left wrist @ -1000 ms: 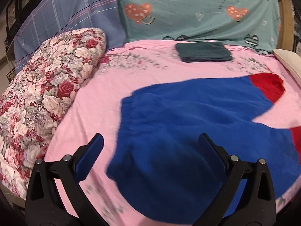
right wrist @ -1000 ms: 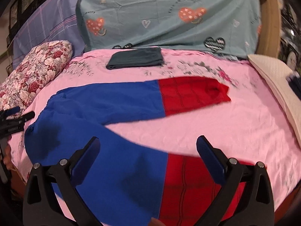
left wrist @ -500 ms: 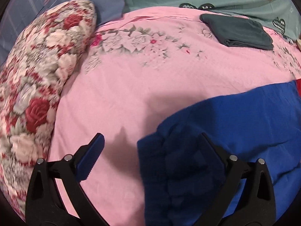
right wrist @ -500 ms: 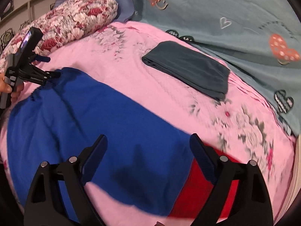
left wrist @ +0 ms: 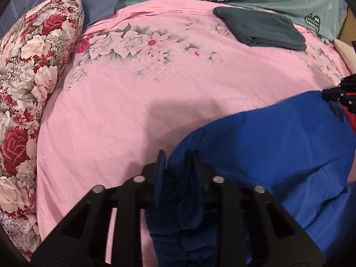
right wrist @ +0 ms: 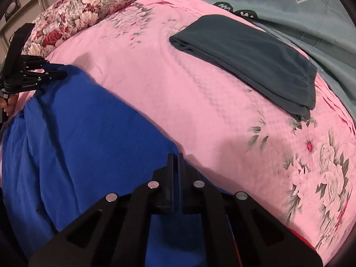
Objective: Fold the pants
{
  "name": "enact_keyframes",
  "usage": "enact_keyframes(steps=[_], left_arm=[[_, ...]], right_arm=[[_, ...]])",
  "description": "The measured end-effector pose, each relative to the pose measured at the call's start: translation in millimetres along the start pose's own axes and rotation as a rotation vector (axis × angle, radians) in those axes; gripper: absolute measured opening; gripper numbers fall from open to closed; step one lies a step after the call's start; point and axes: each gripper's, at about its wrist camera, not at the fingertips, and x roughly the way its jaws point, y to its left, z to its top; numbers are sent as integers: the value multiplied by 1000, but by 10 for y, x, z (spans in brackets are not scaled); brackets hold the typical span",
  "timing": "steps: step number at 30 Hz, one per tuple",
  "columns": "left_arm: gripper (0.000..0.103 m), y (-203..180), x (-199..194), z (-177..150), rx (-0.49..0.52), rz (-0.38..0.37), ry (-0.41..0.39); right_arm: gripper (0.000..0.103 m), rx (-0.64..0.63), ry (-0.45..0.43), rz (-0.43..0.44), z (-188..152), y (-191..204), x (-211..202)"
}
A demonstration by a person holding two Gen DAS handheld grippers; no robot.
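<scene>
Both jaws, held wide apart half a second ago, are now drawn together on cloth. Most of each frame is filled by the pink bed (left wrist: pixel 155 102), spread with a flower-printed sheet. Across the lower right of the left wrist view and the lower left of the right wrist view the blue pants (left wrist: pixel 278 146) are laid on the bed, with a strip of red seen at the right edge. A floral pillow (left wrist: pixel 29 84) is set along the left edge, and a folded dark garment (left wrist: pixel 264 31) is placed at the upper right. The left hand-held gripper (left wrist: pixel 175 169) is clamped on bunched blue fabric at the pants' left end. The right hand-held gripper (right wrist: pixel 175 166) is pressed shut on the pants' upper edge.
</scene>
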Motion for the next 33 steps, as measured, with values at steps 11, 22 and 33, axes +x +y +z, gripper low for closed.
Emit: enact_keyframes(steps=[11, 22, 33], left_arm=[[12, -73, -409, -53, 8, -11, -81], [12, -322, -1374, -666, 90, -46, -209], [12, -394, -1456, -1910, 75, -115, -102]], right_arm=[[2, -16, -135, -37, -83, 264, -668], [2, -77, -296, 2, -865, 1125, -1805], [0, -33, -165, 138, -2050, 2062, -1524]])
